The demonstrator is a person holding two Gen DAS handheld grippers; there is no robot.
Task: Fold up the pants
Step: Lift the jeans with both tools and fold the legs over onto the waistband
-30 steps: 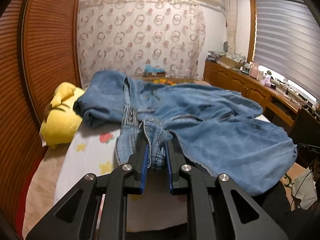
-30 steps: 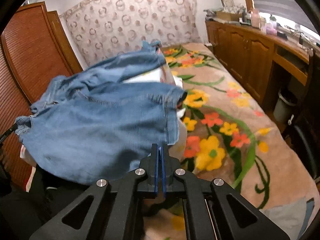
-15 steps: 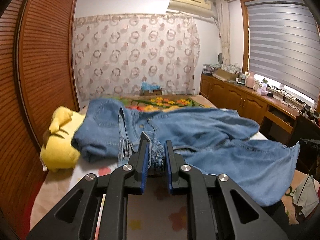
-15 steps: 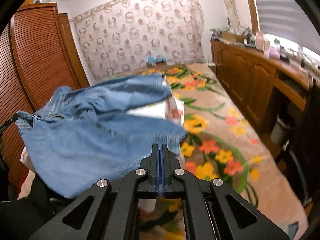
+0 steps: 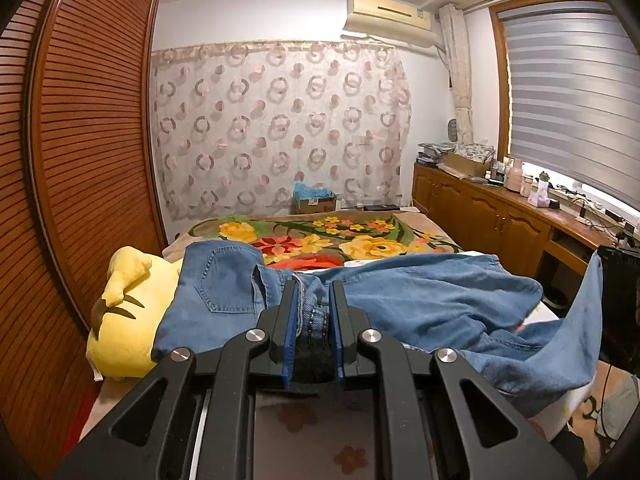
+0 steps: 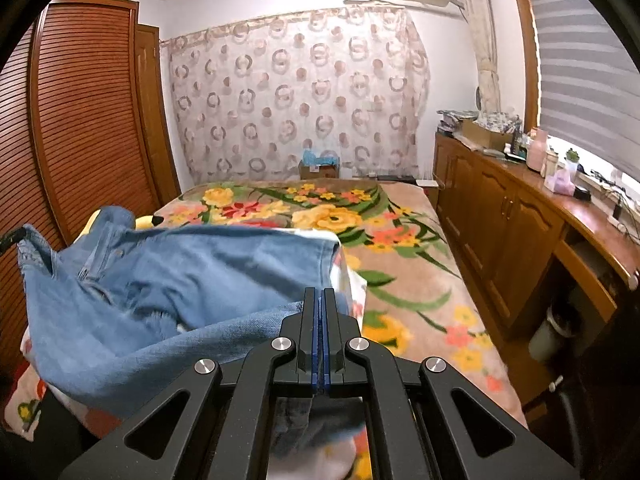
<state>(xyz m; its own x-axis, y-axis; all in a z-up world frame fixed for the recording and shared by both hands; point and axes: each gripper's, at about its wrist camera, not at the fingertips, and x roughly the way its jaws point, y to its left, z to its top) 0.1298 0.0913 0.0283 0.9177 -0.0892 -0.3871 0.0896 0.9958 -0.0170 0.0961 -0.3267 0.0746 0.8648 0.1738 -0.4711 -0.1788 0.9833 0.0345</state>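
While your left gripper (image 5: 313, 322) pinches the bunched waistband and your right gripper (image 6: 320, 334) clamps thin denim, the jeans (image 5: 420, 296) hang over the bed (image 6: 400, 280); tugging unevenly could slip the thin edge free.

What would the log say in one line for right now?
task: fold pants | left gripper: shut on jeans waistband | right gripper: shut on jeans edge | jeans: held up over bed

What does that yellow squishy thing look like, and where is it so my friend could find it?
Start at the tall brown slatted wardrobe and look down to the bed edge beside it. The yellow plush toy lies there, partly under the blue jeans. It is the only plain bright yellow thing, with dark stripes and a pointed ear.
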